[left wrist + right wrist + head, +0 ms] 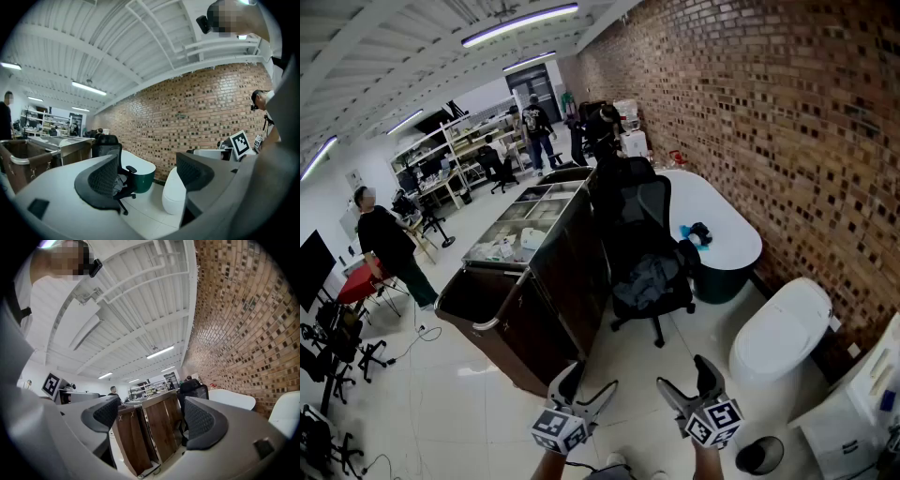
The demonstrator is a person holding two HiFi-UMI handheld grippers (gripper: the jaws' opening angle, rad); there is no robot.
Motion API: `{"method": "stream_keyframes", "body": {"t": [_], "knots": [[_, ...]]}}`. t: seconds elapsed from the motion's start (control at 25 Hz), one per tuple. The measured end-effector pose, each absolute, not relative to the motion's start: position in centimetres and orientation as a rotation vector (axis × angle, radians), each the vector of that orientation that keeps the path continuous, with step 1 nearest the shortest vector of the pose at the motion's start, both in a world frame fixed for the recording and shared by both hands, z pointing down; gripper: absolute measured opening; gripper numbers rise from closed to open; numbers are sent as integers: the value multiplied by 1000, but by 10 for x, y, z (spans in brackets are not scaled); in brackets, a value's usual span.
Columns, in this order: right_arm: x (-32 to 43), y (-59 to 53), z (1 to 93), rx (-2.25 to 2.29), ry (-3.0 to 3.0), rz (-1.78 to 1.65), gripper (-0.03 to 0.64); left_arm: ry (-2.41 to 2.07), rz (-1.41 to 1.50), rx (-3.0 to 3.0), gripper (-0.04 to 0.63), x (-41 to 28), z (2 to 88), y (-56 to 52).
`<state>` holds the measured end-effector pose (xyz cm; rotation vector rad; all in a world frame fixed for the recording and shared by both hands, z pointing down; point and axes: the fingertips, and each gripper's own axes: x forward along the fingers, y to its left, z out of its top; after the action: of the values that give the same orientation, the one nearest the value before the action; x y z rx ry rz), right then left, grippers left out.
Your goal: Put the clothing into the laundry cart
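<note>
Two handheld grippers are at the near edge of a pale, glossy floor. The left gripper point(587, 384) has its jaws spread wide with nothing between them. The right gripper point(689, 379) is also wide open and empty. Farther off, grey clothing point(645, 279) lies bunched on the seat of a black office chair point(649, 208). The dark wooden laundry cart point(567, 281) stands just left of the chair. A brick wall point(769, 112) runs along the right.

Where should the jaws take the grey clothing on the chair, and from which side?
Probably a raised fold atop the clothing, coming from above and the open front of the chair: it lies crumpled on the seat, with the chair's back blocking the far side.
</note>
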<state>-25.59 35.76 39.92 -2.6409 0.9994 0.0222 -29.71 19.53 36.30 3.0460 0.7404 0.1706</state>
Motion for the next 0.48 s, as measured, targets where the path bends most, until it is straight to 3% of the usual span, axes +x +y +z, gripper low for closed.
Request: {"method": "stream_keyframes", "body": {"t": [0.48], "knots": [[-189,375,422,-2722,945,-44,451,775,117,2993,370,-207,404,194]]}}
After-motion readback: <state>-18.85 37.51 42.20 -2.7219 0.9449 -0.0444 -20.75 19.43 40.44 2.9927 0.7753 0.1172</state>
